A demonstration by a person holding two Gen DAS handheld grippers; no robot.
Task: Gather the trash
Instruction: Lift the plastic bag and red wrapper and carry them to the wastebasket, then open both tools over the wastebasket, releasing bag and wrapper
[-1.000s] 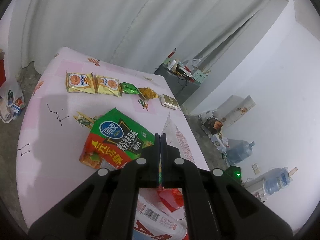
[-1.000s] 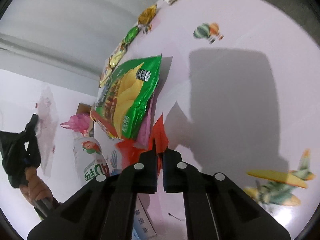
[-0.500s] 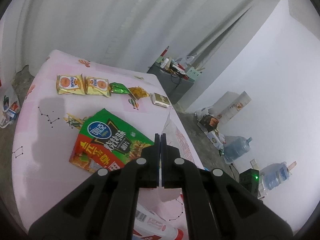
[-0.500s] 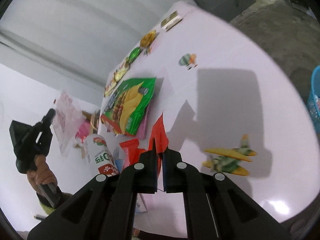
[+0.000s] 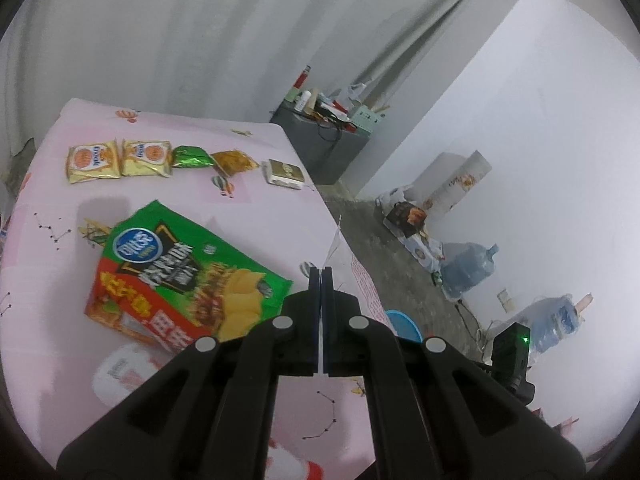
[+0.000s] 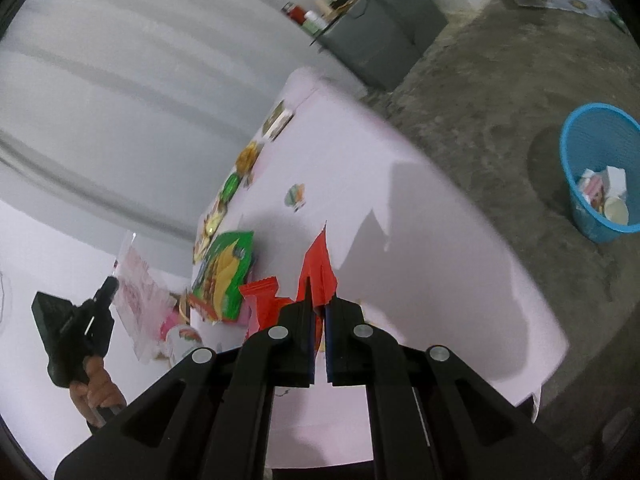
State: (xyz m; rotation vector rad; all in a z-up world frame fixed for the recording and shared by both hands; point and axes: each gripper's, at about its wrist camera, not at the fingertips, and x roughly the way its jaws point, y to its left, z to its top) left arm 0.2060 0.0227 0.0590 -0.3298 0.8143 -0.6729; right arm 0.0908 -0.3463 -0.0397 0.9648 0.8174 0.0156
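Two grippers are both rising away from the table (image 6: 400,208), and that lift is what is changing over the last second. The right gripper (image 6: 318,304) is clamping a red wrapper (image 6: 318,268) between its fingers, and the wrapper is now hanging clear of the table where a second ago it was lying just beside the chip bag (image 6: 224,276). As the gripper climbs and swings, the blue bin (image 6: 572,148) is coming into view on the floor beyond the table, with some scraps already lying in it. The left gripper (image 5: 320,276) is pinching a thin, pale plastic sheet (image 5: 334,244), its fingers pressed together on it, and it is holding this above the table, past the chip bag (image 5: 180,272).

Several small packets are waiting in a row on the far side of the chip bag, along with a white bottle on its near side. Judging by this, the pickup is done and the carry toward the bin is beginning; most of the trash is still lying uncollected.
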